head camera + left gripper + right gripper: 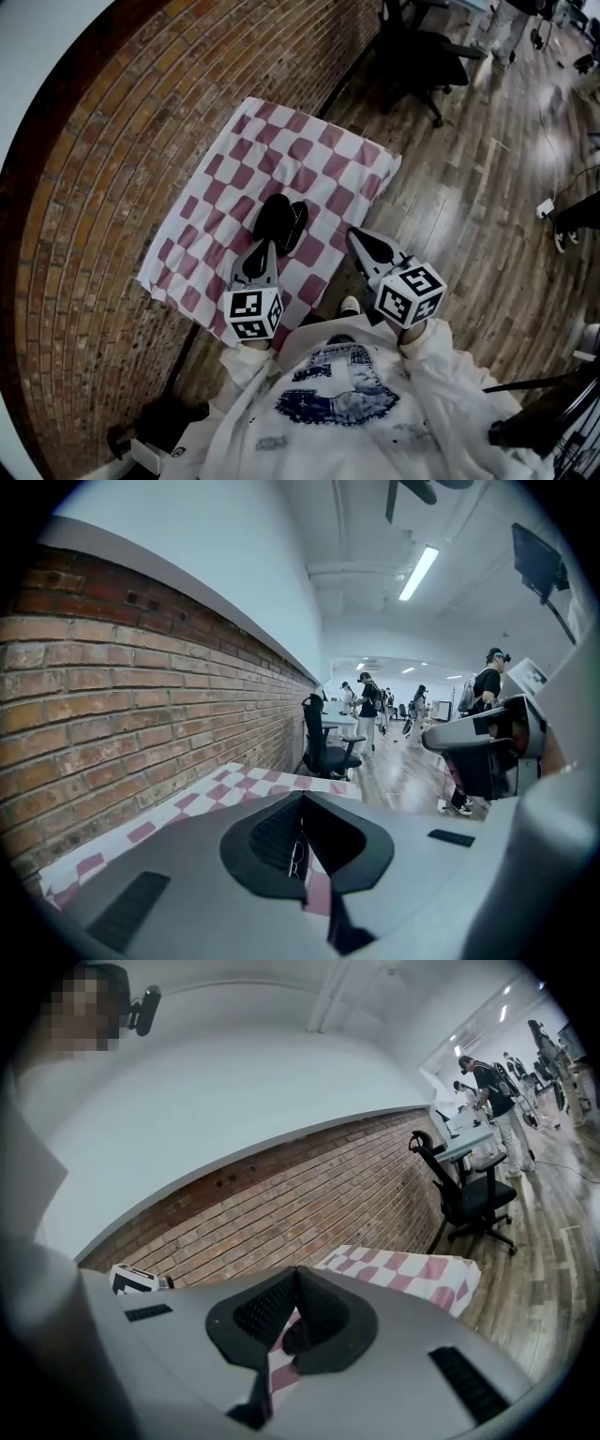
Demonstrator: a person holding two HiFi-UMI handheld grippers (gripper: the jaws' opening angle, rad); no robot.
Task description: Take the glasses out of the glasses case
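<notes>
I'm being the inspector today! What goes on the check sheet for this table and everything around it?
Surface: pink-and-white checkered cloth over a small table beside the wall.
Job's things: black glasses case on the cloth, seemingly open; the glasses are too small to make out.
Clutter: nothing seen.
Grippers: left gripper shut, empty, tip close to the case; right gripper shut, empty, tip by the cloth's right edge.
Cables: white plug and cord on the floor.
Surroundings: brick wall, wooden floor, black office chair, people far down the room.
</notes>
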